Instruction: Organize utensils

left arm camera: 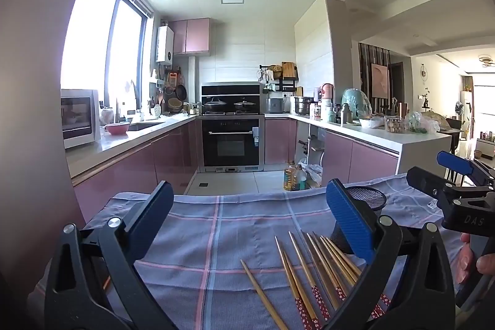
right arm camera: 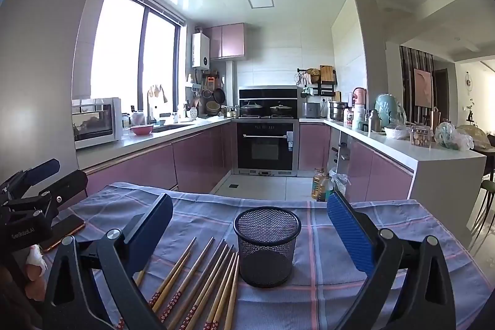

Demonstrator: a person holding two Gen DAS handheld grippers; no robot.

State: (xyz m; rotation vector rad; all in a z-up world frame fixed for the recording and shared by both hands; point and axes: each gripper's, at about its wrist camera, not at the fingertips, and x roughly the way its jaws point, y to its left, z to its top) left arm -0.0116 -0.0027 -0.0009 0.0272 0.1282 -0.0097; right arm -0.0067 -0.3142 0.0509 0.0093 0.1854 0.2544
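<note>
Both left gripper (left arm camera: 250,221) and right gripper (right arm camera: 249,232) jaws wide open, empty, over checked-cloth bench (right arm camera: 340,293); chopsticks (right arm camera: 198,283) lie loose just left of upright mesh cup (right arm camera: 267,246), maybe touching.

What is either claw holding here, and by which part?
Nothing. Both the left claw and right claw are open and empty; the chopsticks lie on the cloth.

black clamp-style grippers (right arm camera: 250,212); blue textured pads (right arm camera: 349,232); silver screws
</note>
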